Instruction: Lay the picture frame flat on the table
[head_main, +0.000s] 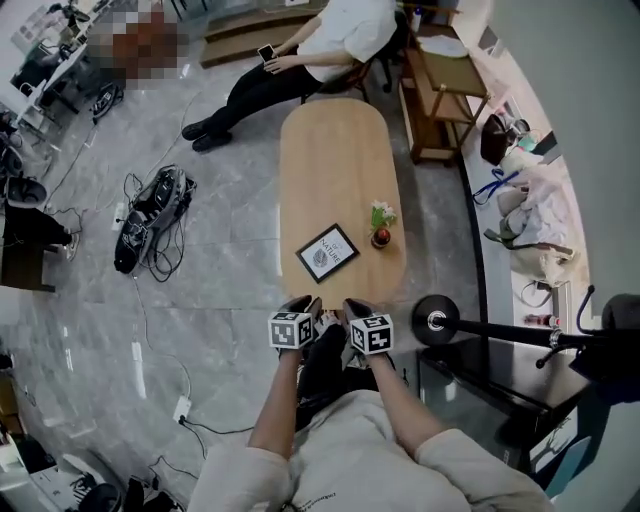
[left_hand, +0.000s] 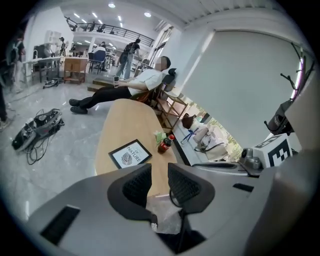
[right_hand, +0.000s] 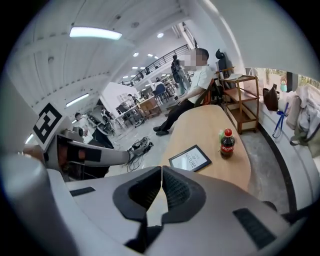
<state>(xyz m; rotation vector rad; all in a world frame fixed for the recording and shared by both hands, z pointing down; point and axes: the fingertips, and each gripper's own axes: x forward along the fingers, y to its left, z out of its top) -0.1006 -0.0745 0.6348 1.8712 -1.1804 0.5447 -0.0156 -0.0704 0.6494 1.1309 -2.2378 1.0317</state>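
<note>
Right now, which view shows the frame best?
Head view: it looks down on the frame, whole outline, flat on the table. Left gripper view shows it obliquely, just past the fingers; right gripper view too, beside the bottle.

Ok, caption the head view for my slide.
Picture frame lies flat on the wooden table beside a cola bottle, left gripper and right gripper held short of it.

We see a black picture frame (head_main: 327, 252) with a white insert and grey leaf on the pale wooden counter (head_main: 330, 150). The dark bottle (right_hand: 227, 143) wears a red cap and label. The floor (head_main: 220, 300) is marbled grey.
</note>
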